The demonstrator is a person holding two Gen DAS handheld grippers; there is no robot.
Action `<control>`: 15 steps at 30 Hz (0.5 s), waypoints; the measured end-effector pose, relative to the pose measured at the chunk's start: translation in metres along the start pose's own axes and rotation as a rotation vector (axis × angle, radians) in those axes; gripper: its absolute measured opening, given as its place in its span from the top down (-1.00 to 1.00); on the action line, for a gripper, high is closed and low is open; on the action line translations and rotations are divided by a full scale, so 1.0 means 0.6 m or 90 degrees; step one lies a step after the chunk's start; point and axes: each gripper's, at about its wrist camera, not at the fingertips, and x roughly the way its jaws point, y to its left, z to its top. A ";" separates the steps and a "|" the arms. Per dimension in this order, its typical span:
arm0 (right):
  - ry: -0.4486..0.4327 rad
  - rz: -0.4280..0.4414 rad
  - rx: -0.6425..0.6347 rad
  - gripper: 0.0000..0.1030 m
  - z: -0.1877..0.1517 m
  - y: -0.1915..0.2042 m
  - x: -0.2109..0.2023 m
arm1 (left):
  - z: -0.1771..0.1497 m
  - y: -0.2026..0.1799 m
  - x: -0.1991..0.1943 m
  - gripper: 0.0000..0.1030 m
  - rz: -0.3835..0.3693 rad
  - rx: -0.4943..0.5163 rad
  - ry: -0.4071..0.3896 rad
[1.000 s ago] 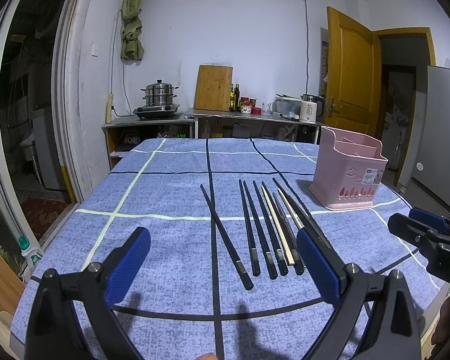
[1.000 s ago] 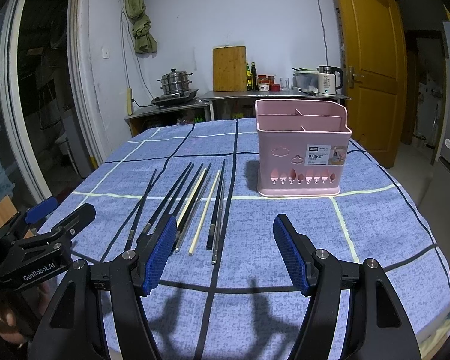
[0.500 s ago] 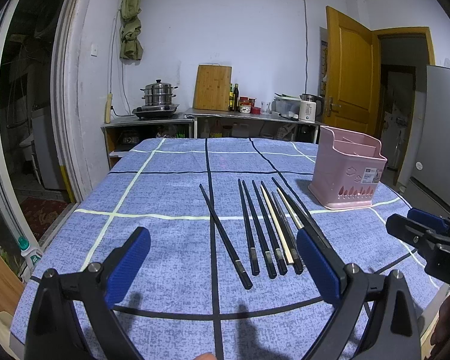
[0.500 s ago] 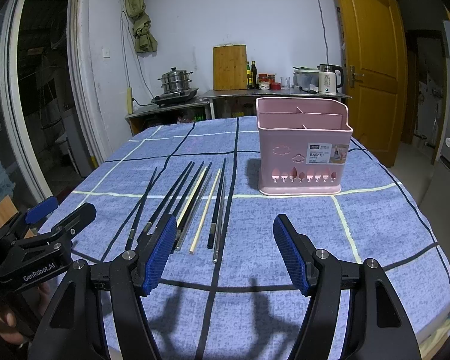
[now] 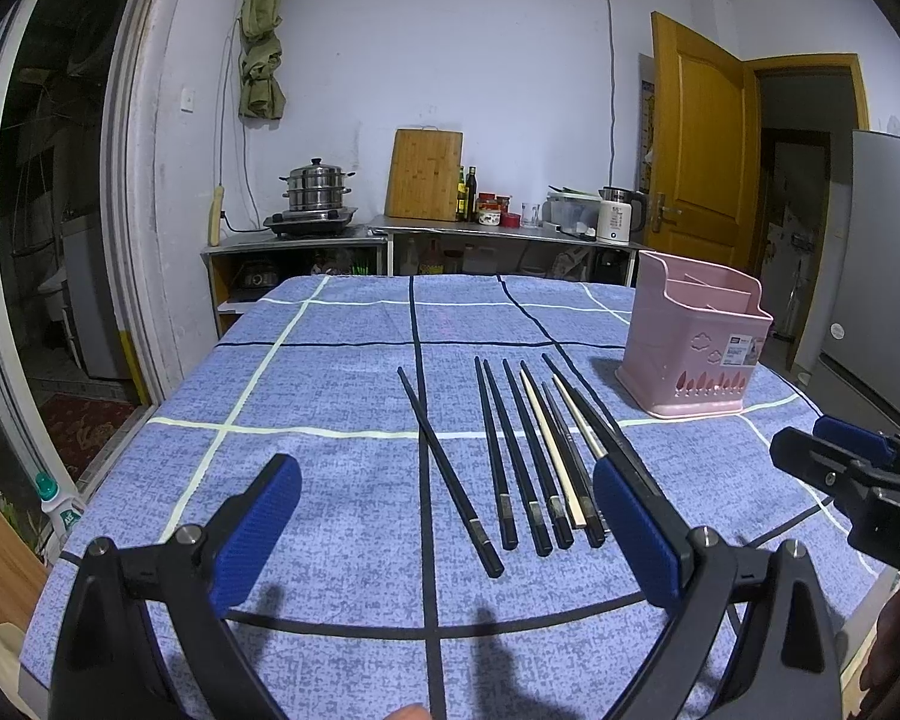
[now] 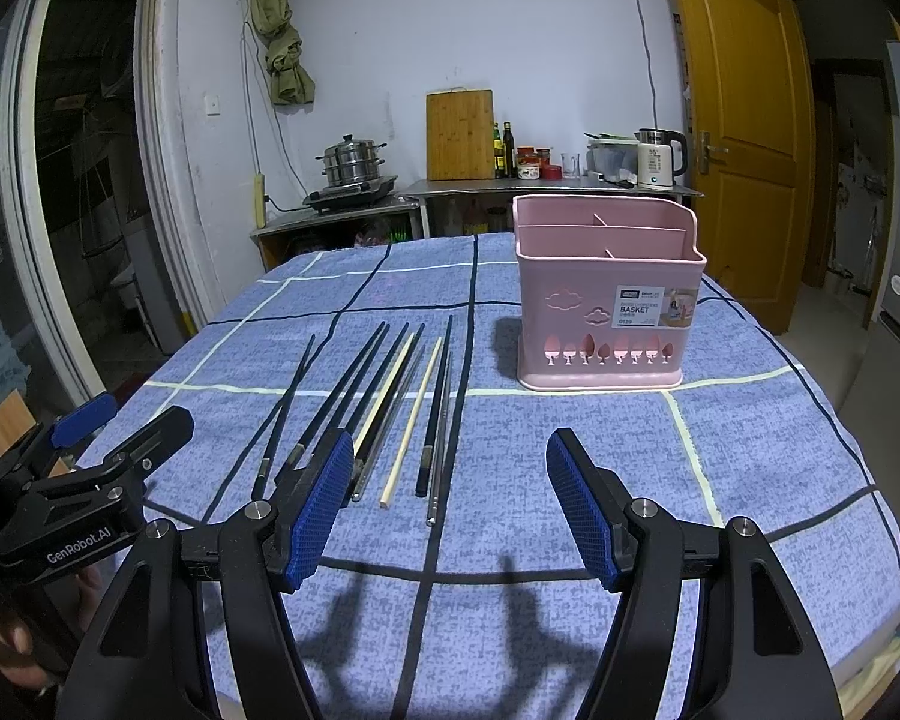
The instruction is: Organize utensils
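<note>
Several chopsticks (image 5: pixel 528 456), mostly black with two pale ones, lie side by side on the blue checked tablecloth (image 5: pixel 306 396). They also show in the right wrist view (image 6: pixel 384 402). A pink divided utensil basket (image 5: pixel 693 348) stands upright to their right, and shows empty in the right wrist view (image 6: pixel 603 294). My left gripper (image 5: pixel 447 531) is open and empty, hovering just short of the chopsticks' near ends. My right gripper (image 6: pixel 453 510) is open and empty, right of the chopsticks' near ends and in front of the basket.
A counter (image 5: pixel 426 228) behind the table holds a steel pot, a wooden cutting board, bottles and a kettle. An orange door (image 6: pixel 744 90) stands open at the right. The table's near edge lies just below both grippers.
</note>
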 end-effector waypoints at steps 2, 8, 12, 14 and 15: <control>0.000 0.000 0.000 -0.31 0.000 0.000 0.000 | 0.000 0.000 0.000 -0.93 0.001 0.000 0.000; 0.004 0.001 -0.001 -0.31 -0.001 0.002 0.001 | -0.001 -0.001 0.000 -0.93 0.001 0.000 0.001; 0.003 0.001 -0.001 -0.31 -0.001 0.003 0.001 | -0.001 -0.001 0.000 -0.93 0.001 0.000 0.001; 0.004 0.001 -0.001 -0.31 -0.001 0.003 0.001 | -0.001 0.000 0.000 -0.93 0.000 0.000 0.002; 0.005 0.001 -0.001 -0.31 -0.001 0.003 0.001 | -0.001 0.000 0.000 -0.93 0.000 0.000 0.002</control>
